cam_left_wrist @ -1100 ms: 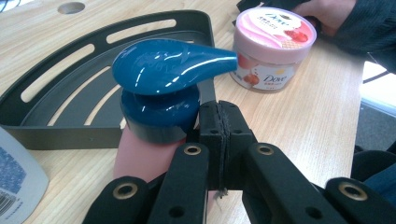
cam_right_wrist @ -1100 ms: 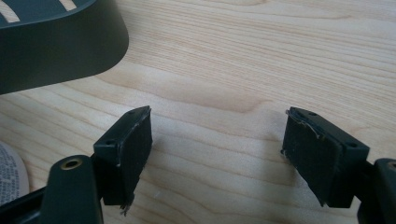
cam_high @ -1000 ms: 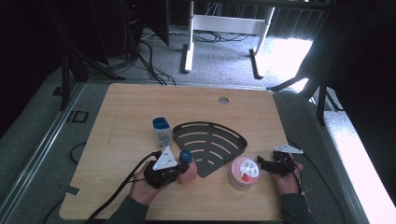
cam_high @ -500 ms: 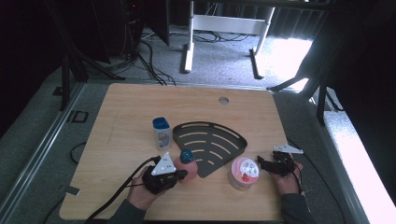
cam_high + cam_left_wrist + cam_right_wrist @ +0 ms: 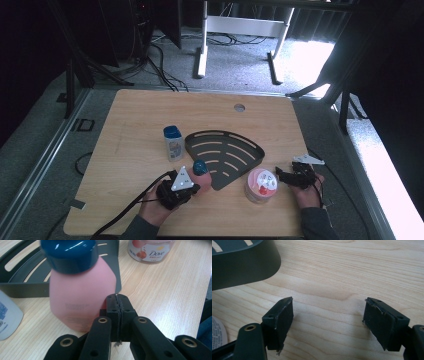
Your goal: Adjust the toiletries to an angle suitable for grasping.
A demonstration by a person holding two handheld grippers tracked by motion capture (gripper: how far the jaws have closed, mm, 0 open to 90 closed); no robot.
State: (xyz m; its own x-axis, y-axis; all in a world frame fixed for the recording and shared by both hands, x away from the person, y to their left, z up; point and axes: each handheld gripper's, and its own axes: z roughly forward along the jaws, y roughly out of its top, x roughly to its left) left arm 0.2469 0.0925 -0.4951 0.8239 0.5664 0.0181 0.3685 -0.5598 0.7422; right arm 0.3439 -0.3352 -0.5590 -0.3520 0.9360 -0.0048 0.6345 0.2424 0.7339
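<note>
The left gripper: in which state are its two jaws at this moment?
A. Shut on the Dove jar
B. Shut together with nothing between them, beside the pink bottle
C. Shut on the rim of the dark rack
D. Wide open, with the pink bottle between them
B. In the left gripper view the left gripper has its pads pressed flat against each other, and the pink bottle stands just to the side of them, not between them.

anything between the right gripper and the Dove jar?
Nothing. In the high view only bare table separates the right gripper from the Dove jar. The right gripper view shows open jaws over bare wood.
</note>
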